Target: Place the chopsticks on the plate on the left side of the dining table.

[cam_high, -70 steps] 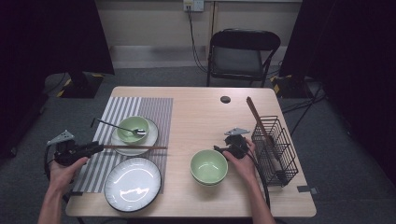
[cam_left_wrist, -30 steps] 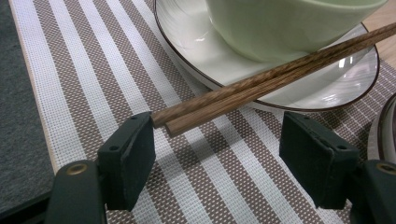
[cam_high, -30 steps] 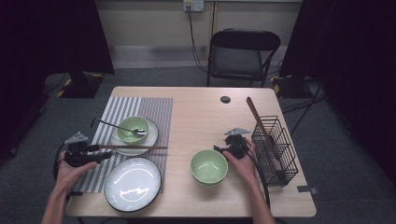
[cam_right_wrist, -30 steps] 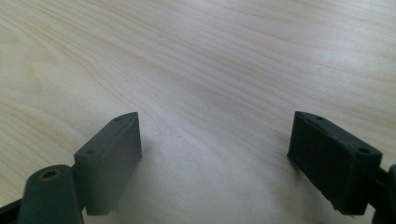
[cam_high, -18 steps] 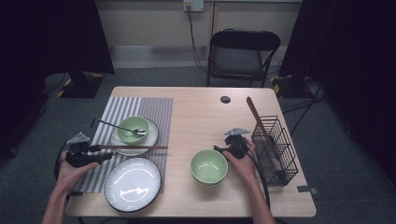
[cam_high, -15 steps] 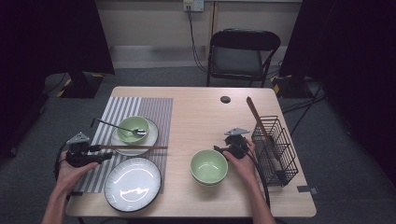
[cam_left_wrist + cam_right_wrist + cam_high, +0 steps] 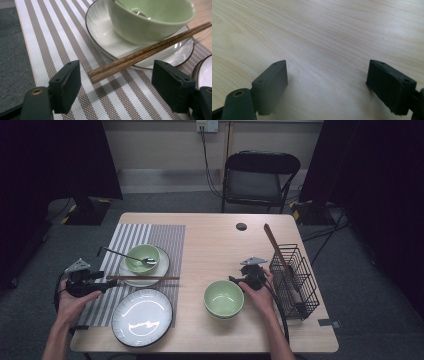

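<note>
Beside the chopsticks (image 7: 140, 56), left claw (image 7: 116, 87) has just opened.

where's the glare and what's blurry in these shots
High view: ceiling light glares off the large plate; the room's edges sink into dark. Left gripper view: chopsticks are sharp, with highlights on the small plate and bowl. Right gripper view: near fingers look soft and shadow the table.

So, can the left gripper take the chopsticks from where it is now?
Probably yes. The left gripper has just been opening, and the chopsticks end between its jaws, untouched, with bare placemat around.
</note>
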Tool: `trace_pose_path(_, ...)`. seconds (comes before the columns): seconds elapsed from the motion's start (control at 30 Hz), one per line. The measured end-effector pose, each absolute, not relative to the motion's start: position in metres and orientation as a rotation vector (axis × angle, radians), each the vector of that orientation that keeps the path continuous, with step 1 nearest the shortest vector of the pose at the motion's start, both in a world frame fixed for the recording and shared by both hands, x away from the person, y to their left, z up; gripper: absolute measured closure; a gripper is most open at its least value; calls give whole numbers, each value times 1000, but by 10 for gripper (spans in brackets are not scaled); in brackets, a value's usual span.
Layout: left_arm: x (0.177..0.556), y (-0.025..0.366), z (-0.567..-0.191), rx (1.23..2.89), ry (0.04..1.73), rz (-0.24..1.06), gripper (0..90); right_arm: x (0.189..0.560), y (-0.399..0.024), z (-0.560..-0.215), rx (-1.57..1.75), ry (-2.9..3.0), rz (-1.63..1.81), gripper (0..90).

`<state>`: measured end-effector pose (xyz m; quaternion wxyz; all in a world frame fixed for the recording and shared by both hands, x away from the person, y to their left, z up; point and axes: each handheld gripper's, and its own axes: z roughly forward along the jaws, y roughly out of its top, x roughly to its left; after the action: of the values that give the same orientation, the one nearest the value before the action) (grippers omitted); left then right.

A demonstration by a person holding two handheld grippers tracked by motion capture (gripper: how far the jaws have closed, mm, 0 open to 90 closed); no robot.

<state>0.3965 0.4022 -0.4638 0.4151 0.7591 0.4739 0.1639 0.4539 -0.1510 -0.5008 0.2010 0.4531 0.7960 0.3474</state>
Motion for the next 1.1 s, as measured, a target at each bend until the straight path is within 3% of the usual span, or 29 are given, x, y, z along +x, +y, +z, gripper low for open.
trace_pose_path(0.4, 373, 403, -458, 1909, 1261, 428, 183, 454, -151, -501, 1266, 2224, 971, 166)
trace_pose_path(0.53, 362, 397, -460, 1951, 1276, 446, 240, 454, -151, -501, 1266, 2224, 971, 165)
trace_pose_path(1.1, 359, 386, -500, 1988, 1282, 498, 157, 454, -151, -501, 1266, 2224, 971, 166)
